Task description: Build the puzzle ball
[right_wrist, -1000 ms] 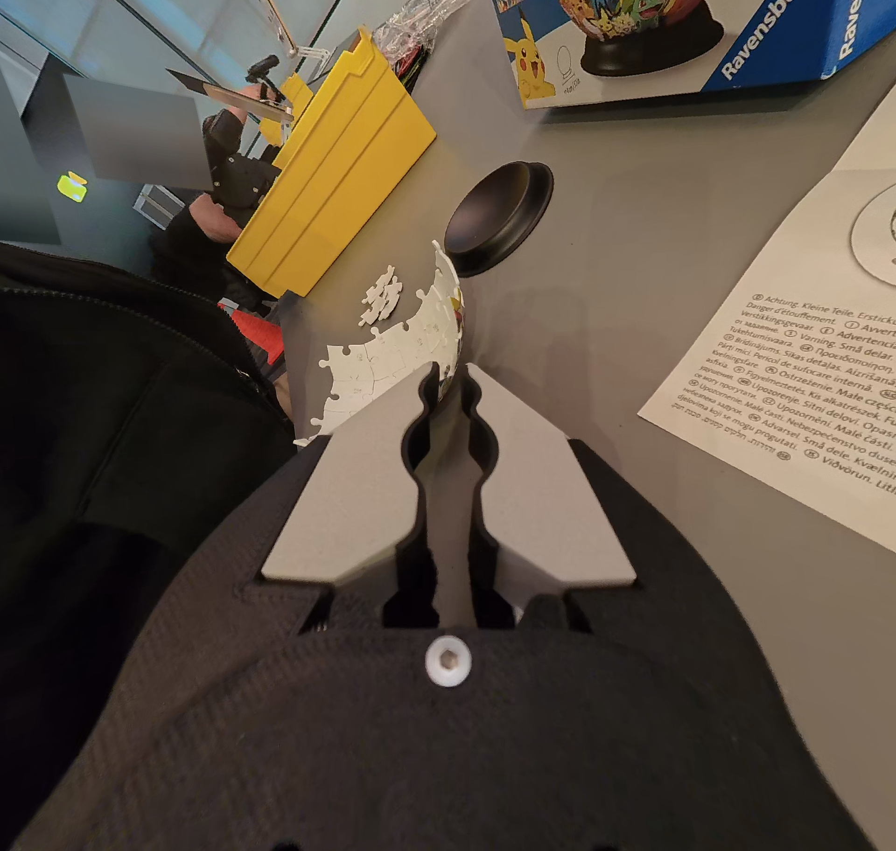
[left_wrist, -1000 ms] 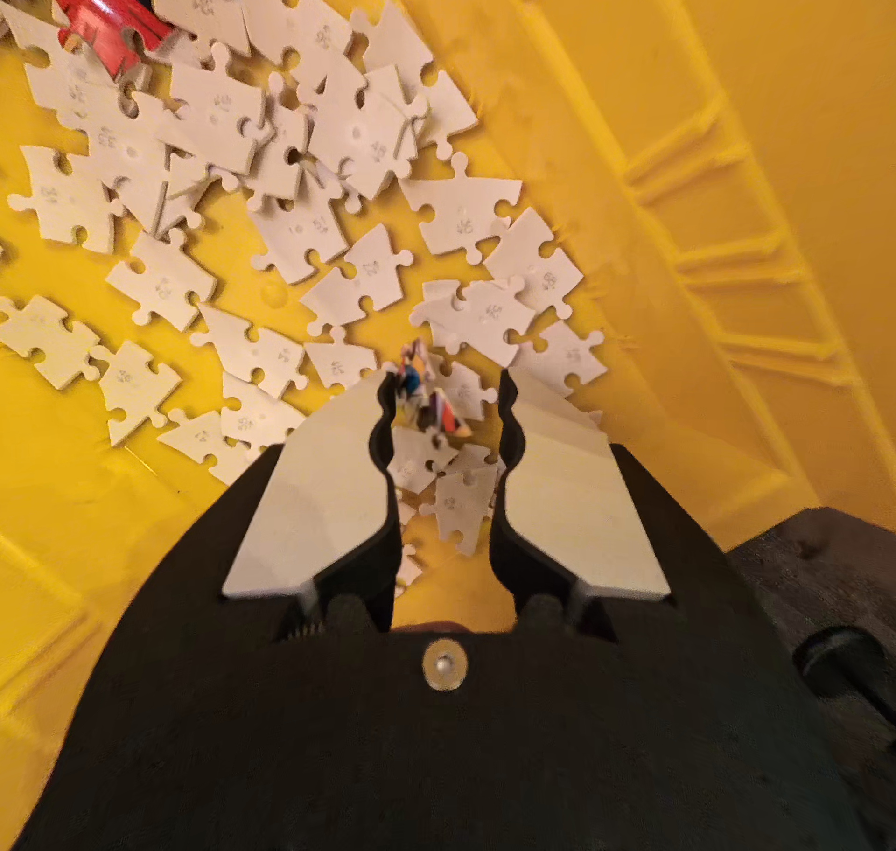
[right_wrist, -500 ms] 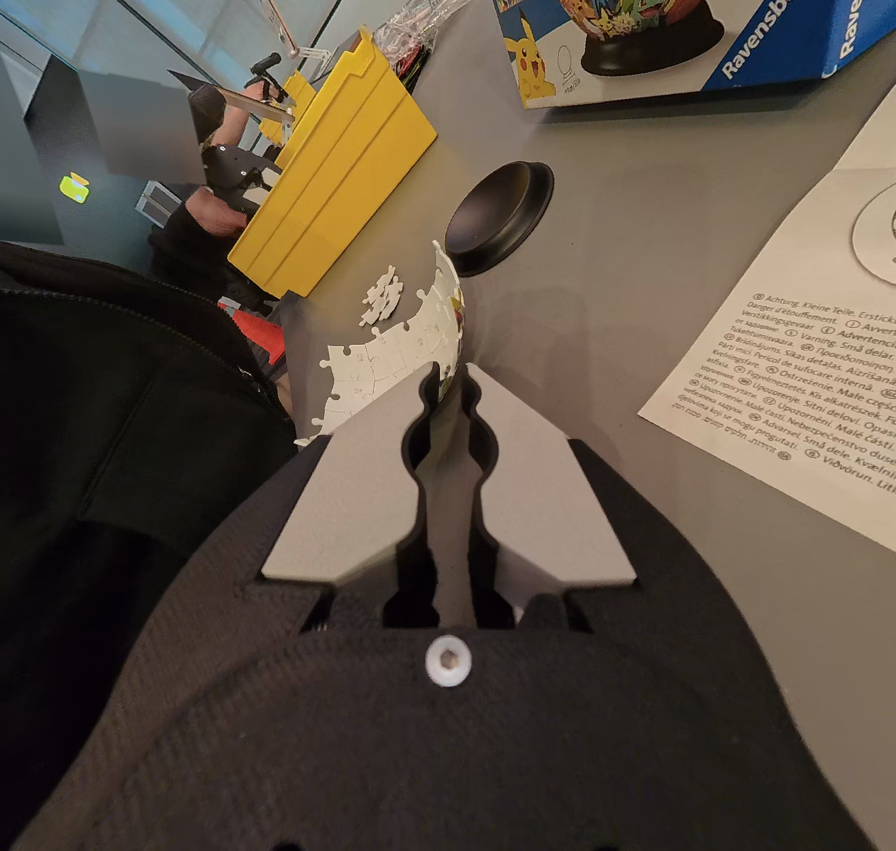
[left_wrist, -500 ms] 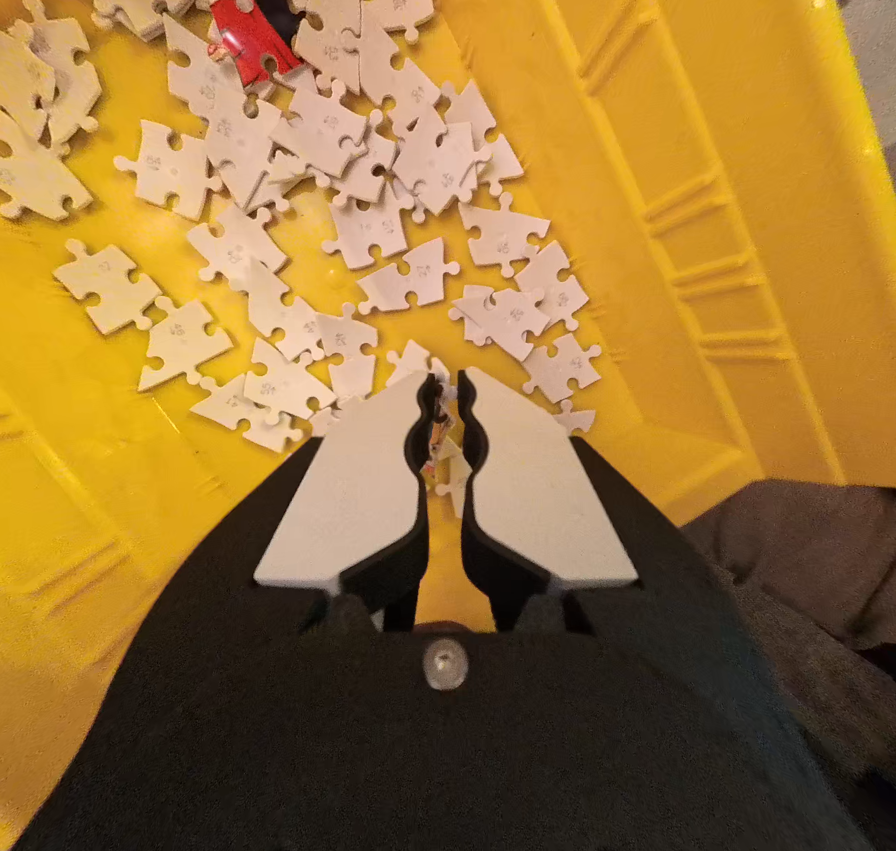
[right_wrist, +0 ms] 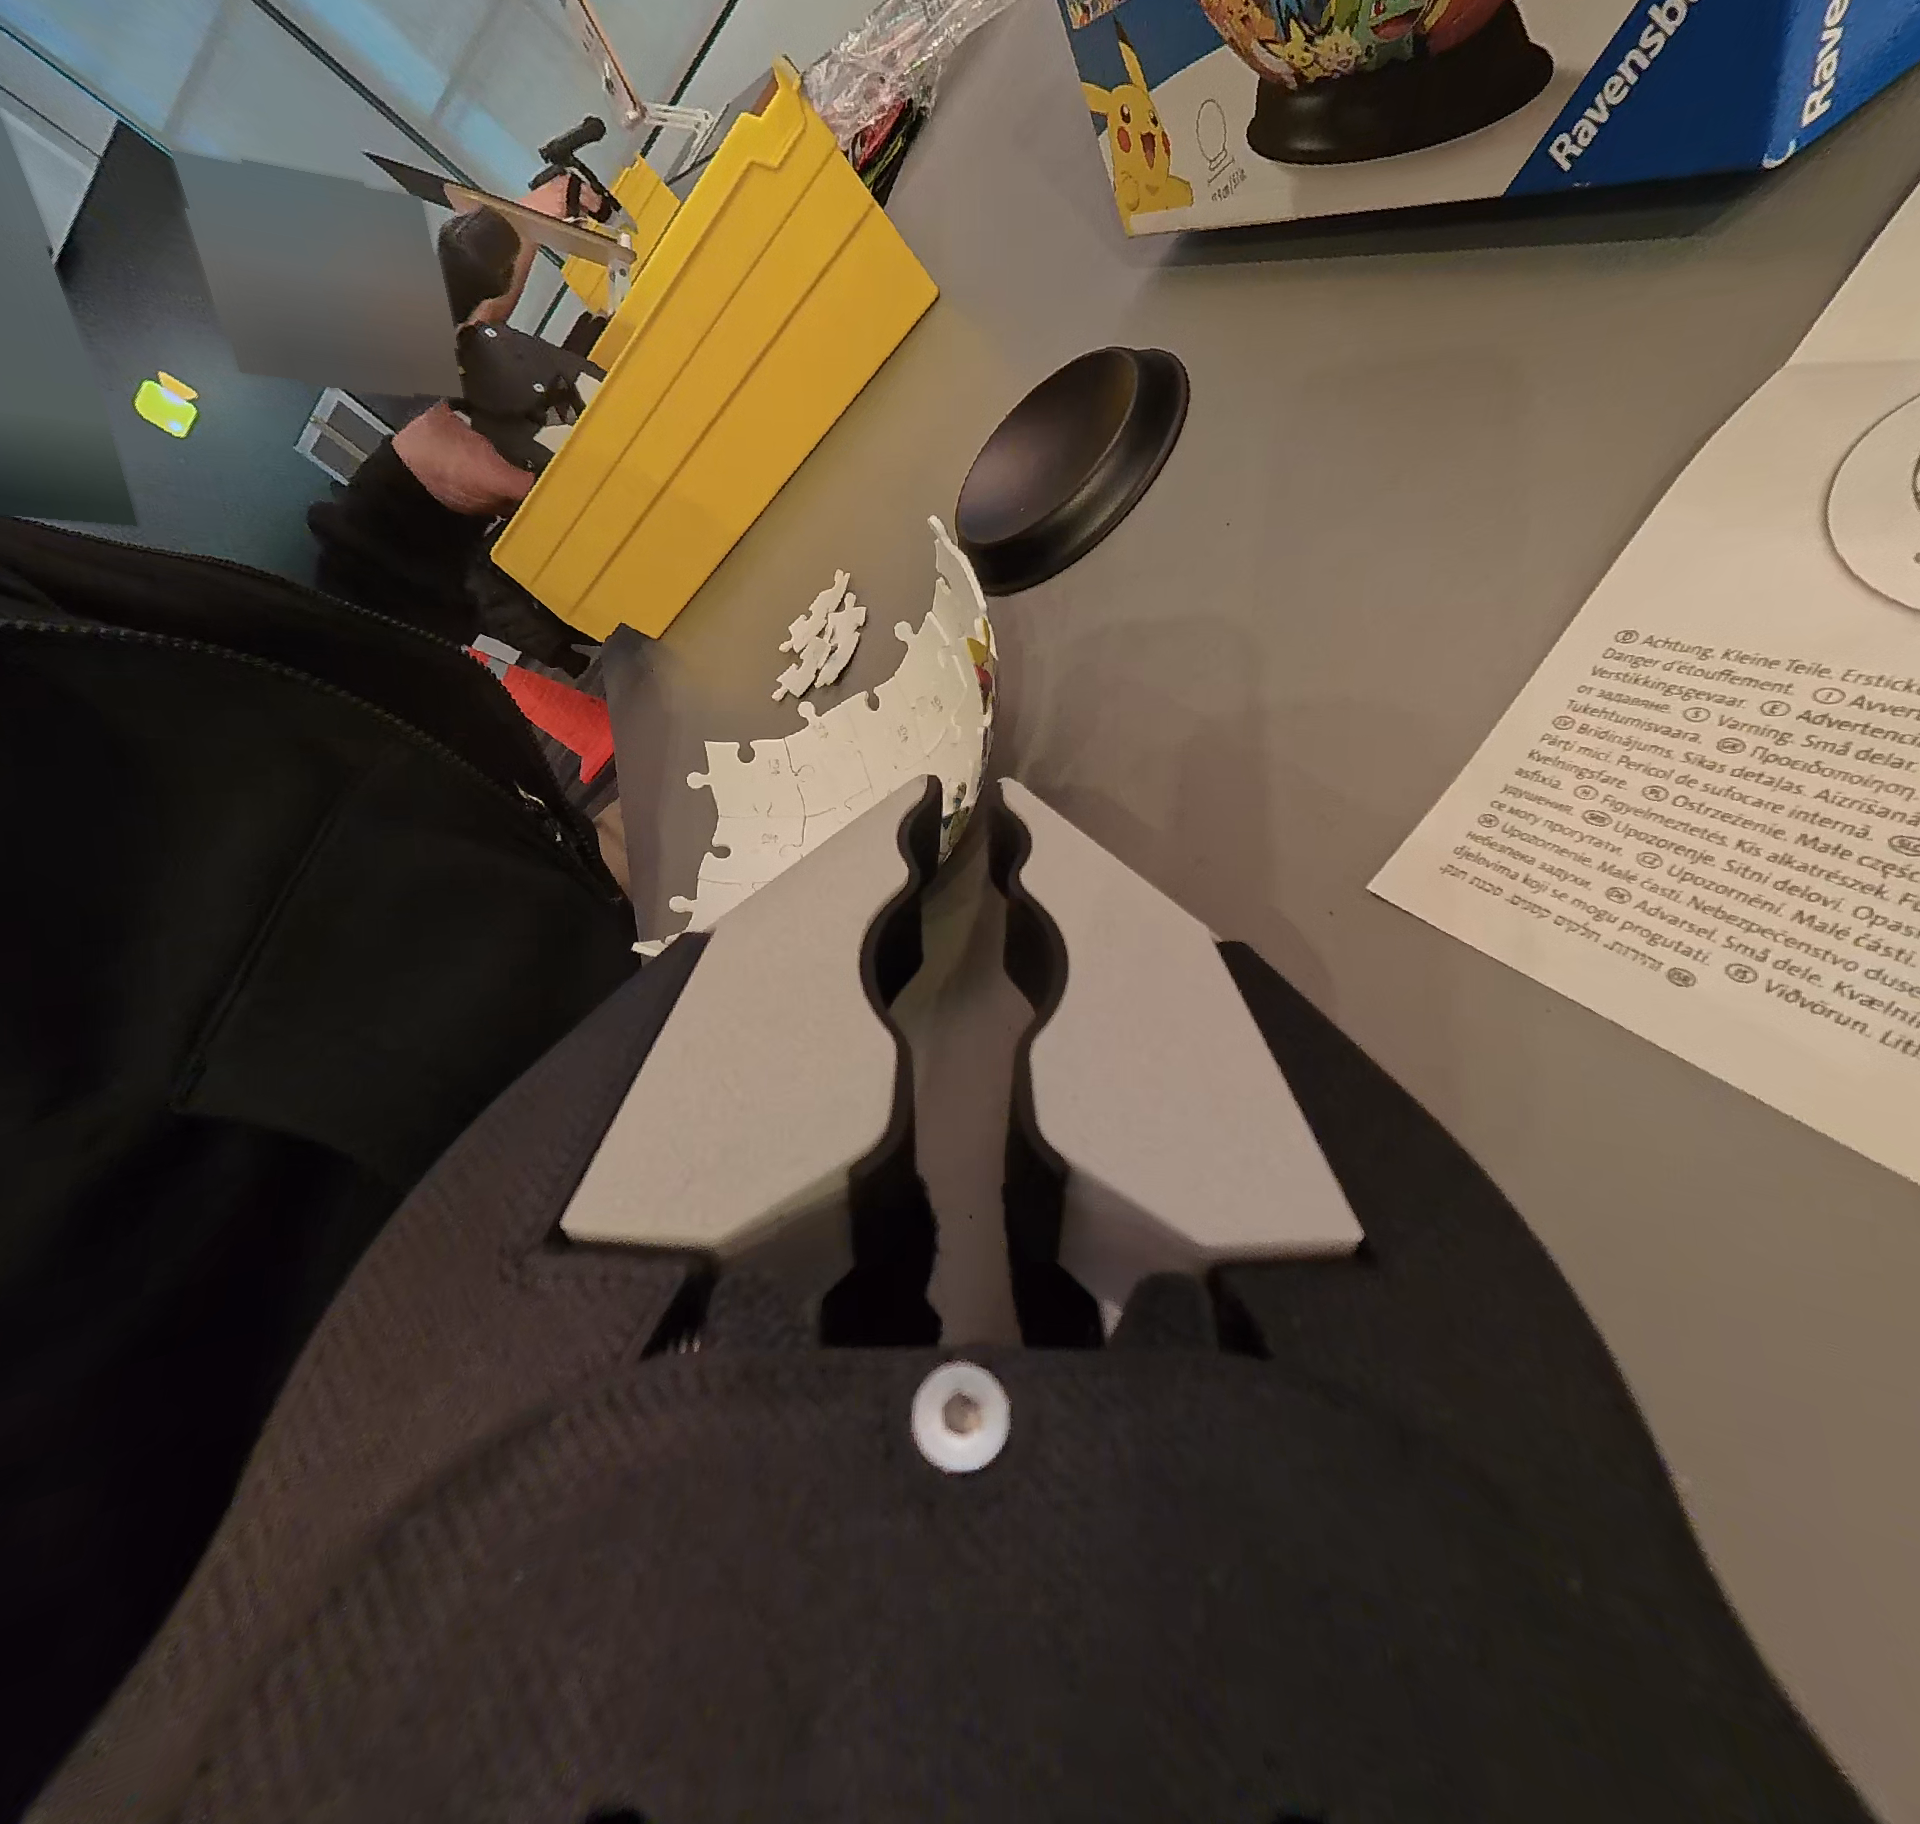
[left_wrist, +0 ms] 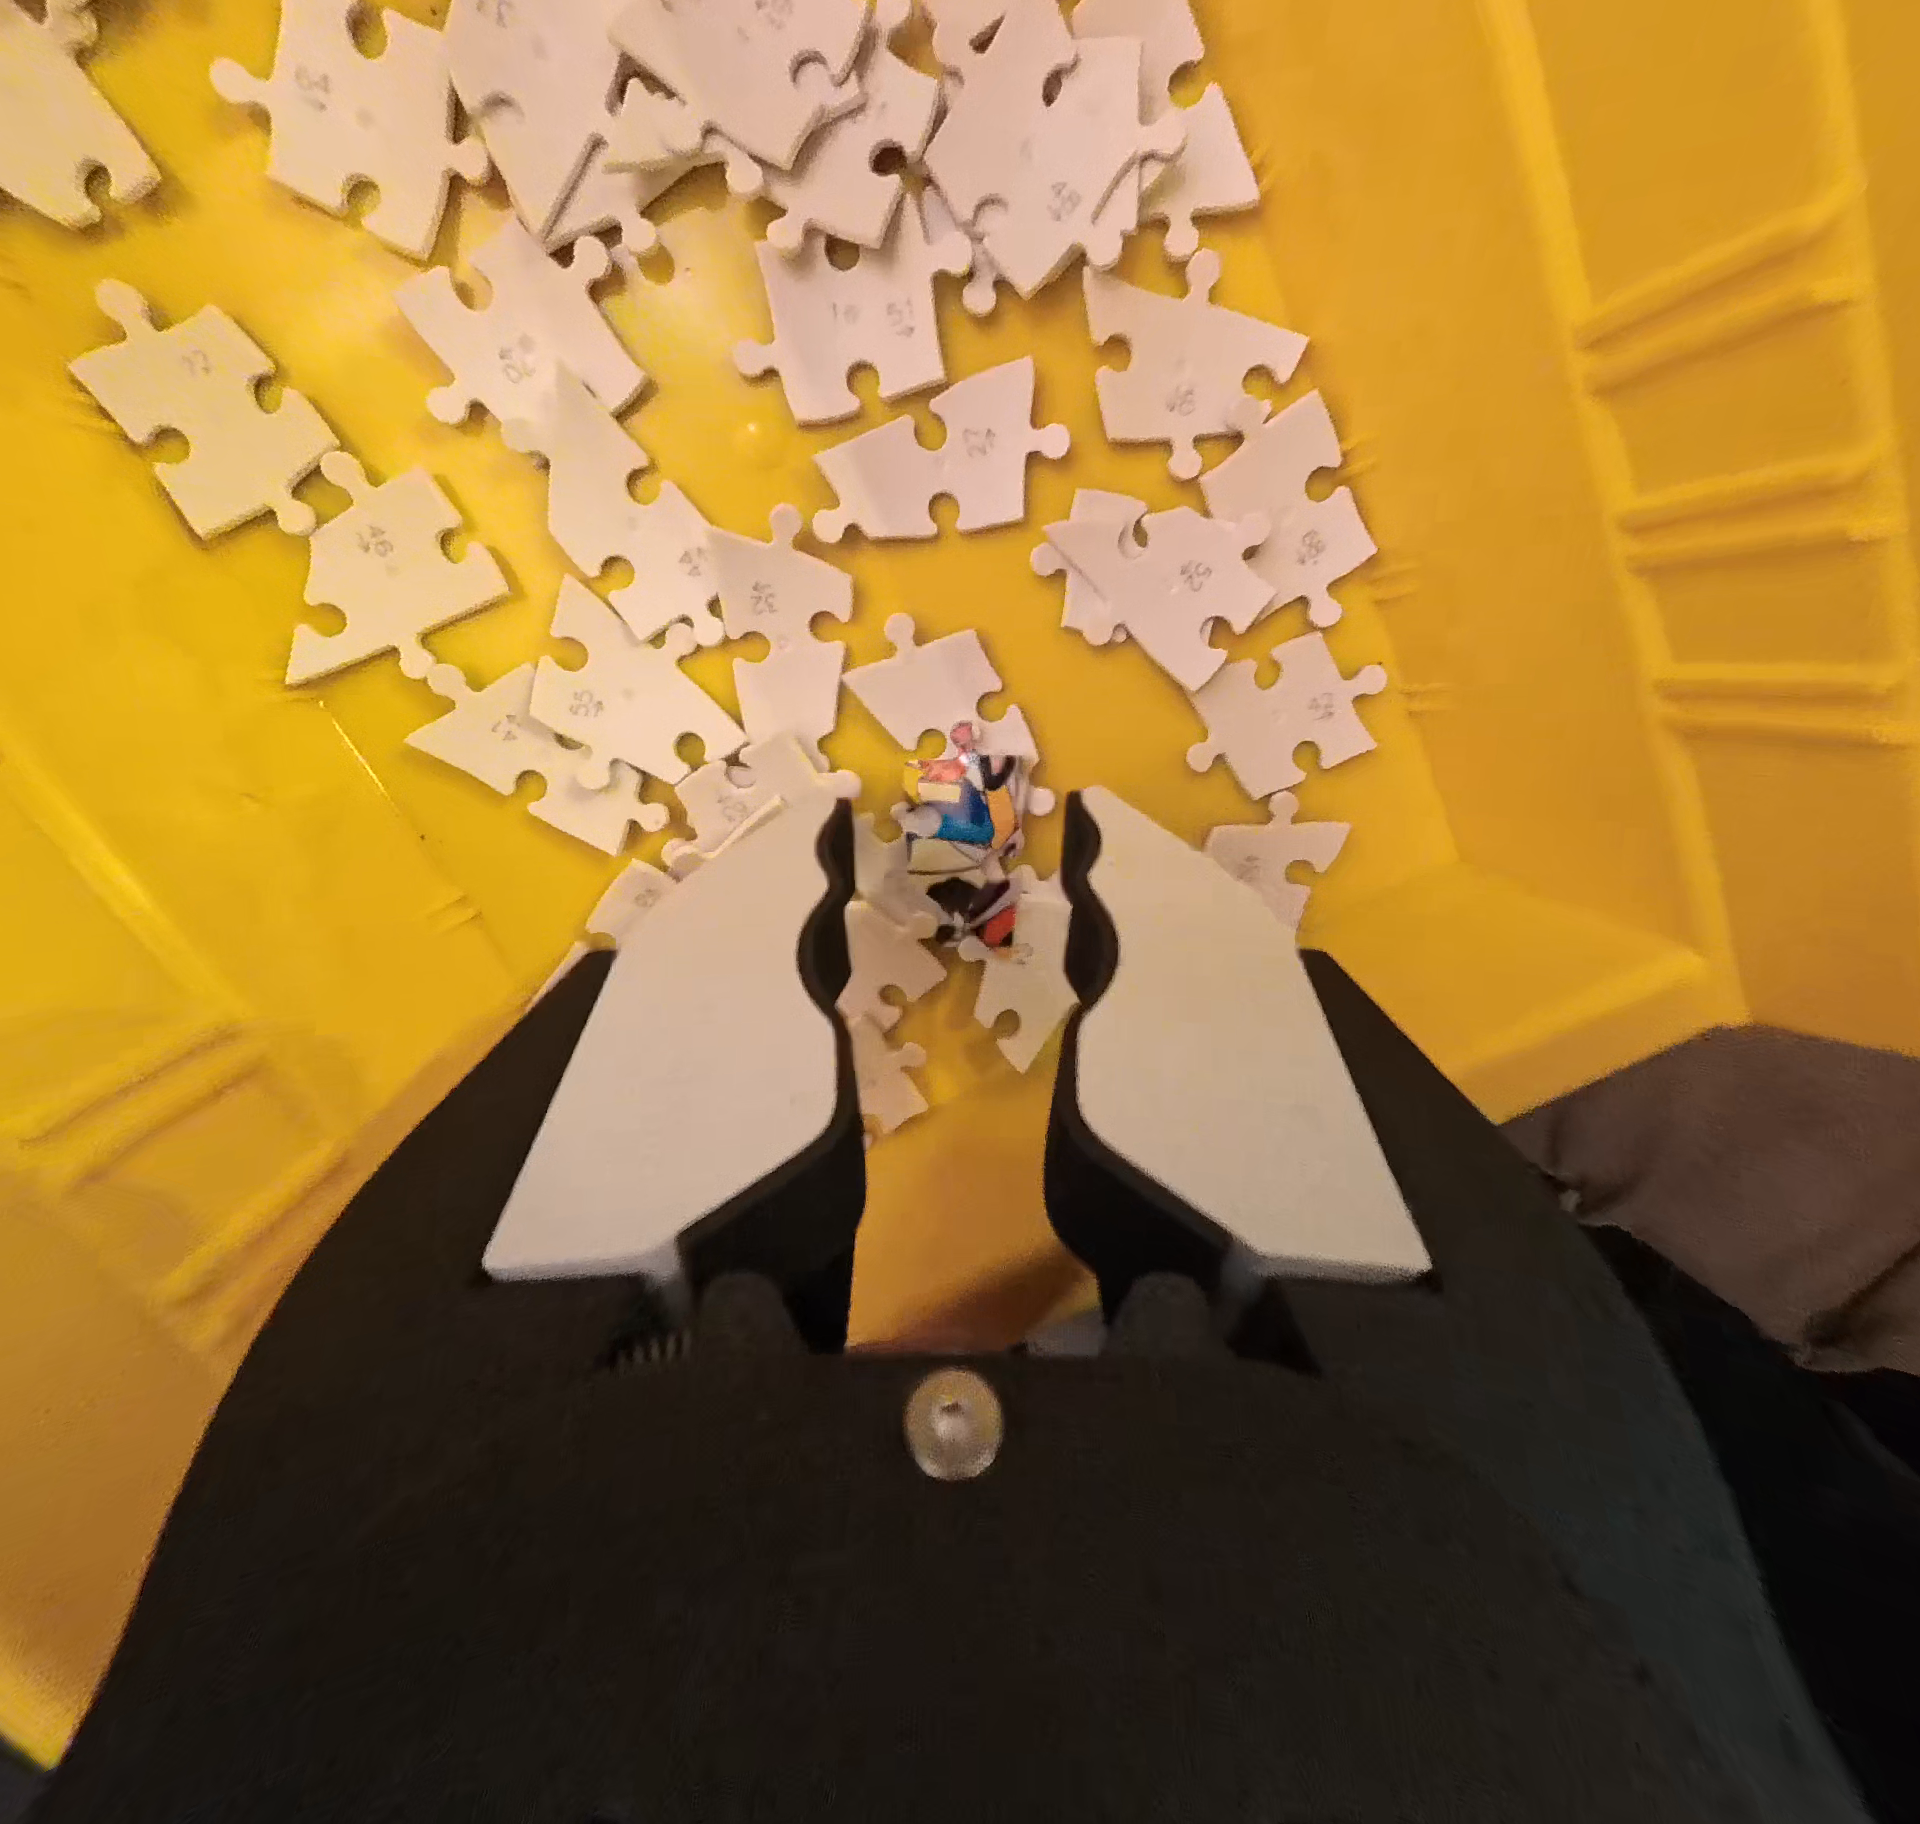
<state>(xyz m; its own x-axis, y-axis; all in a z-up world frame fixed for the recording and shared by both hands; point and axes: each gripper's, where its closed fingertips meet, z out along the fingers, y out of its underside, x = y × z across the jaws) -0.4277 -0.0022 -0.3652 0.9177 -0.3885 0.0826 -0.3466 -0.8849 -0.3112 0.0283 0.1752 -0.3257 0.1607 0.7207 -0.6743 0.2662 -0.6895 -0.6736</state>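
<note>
My left gripper [left_wrist: 958, 824] is open, low inside the yellow bin [left_wrist: 1507, 631]. A colourful puzzle piece [left_wrist: 961, 818] stands between its fingertips, among several white face-down pieces [left_wrist: 940, 470]; I cannot tell whether they touch it. My right gripper [right_wrist: 966, 824] is shut on the rim of the partly built puzzle ball [right_wrist: 894, 725], a curved white shell with a colourful outer face, held just above the grey table [right_wrist: 1299, 631]. A small cluster of joined white pieces [right_wrist: 821, 631] lies on the table beyond the shell.
In the right wrist view, the black ball stand [right_wrist: 1070, 470] sits behind the shell. The yellow bin [right_wrist: 717, 372] is at the far left, a person's hand [right_wrist: 447, 455] at its end. The blue puzzle box [right_wrist: 1455, 39] and a printed sheet [right_wrist: 1714, 735] lie to the right. Left tips to right tips: about 50 cm.
My left gripper closed on the colourful piece and lifted, then dropped back towards the bin floor and opened again. The right gripper and the shell have not moved.
</note>
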